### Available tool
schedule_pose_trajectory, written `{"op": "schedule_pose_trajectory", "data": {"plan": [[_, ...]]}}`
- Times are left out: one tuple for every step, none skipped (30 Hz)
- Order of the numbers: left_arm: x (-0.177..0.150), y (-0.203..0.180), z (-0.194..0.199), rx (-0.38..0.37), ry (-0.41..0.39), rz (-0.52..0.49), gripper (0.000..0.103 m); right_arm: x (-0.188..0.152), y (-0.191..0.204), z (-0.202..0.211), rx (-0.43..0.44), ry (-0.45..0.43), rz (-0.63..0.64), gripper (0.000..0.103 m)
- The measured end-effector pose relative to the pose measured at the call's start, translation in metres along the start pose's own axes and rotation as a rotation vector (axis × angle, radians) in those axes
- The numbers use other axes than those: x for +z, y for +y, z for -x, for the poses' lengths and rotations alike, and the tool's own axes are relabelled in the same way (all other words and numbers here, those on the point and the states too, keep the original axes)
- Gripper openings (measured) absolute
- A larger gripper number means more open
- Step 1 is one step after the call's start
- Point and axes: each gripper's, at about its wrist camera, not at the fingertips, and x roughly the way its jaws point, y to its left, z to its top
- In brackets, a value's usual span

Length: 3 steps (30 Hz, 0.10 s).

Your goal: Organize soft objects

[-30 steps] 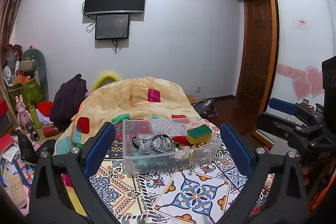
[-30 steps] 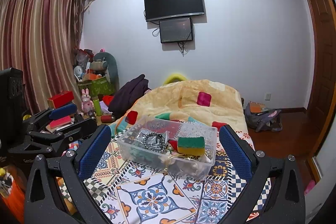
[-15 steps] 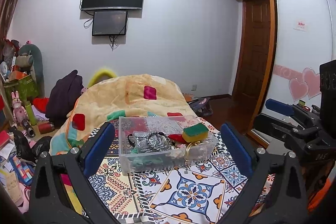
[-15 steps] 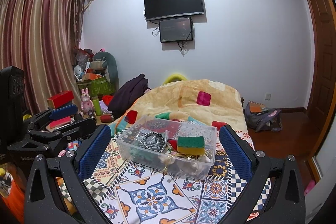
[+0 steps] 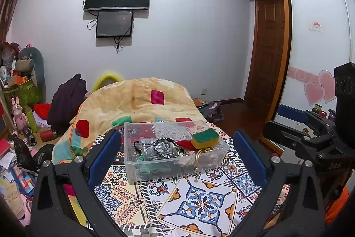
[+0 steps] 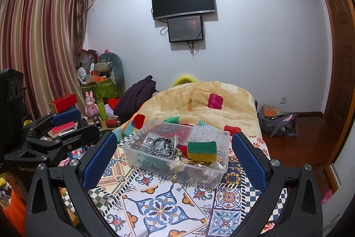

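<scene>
A clear plastic box (image 5: 133,159) stands on the patterned cloth (image 5: 199,203) and holds soft things: a green and yellow sponge (image 5: 205,137), a grey cloth with a black beaded band (image 5: 163,148), a red item and a gold ribbon. It also shows in the right wrist view (image 6: 219,170), with the sponge (image 6: 202,150) on top. My left gripper (image 5: 176,154) is open and empty, held back from the box. My right gripper (image 6: 174,157) is open and empty, likewise short of the box.
A yellow blanket with coloured patches (image 5: 137,103) is heaped behind the box. Clutter, a green box and toys (image 6: 97,90) fill the left floor. A bag (image 6: 277,121) lies by the wooden door on the right. Each gripper shows at the edge of the other's view.
The left wrist view has shifted a little, with the box now slightly lower and more central. The right gripper has barely moved. Both stay open.
</scene>
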Motion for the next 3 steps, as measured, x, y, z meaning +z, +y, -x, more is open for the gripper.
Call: {"op": "schedule_pose_trajectory", "data": {"plan": [[-0.0001, -0.0005, 0.0006, 0.001, 0.0, -0.001, 0.102, -0.0005, 0.0, -0.0002, 0.001, 0.001, -0.001, 0.103], [-0.0001, -0.001, 0.0012, 0.002, -0.001, -0.002, 0.102, -0.0008, 0.0002, -0.0004, 0.001, 0.003, -0.002, 0.103], [-0.0001, -0.0012, 0.0015, 0.004, -0.001, -0.004, 0.102, -0.001, 0.0, -0.001, 0.0, 0.005, -0.003, 0.103]]}}
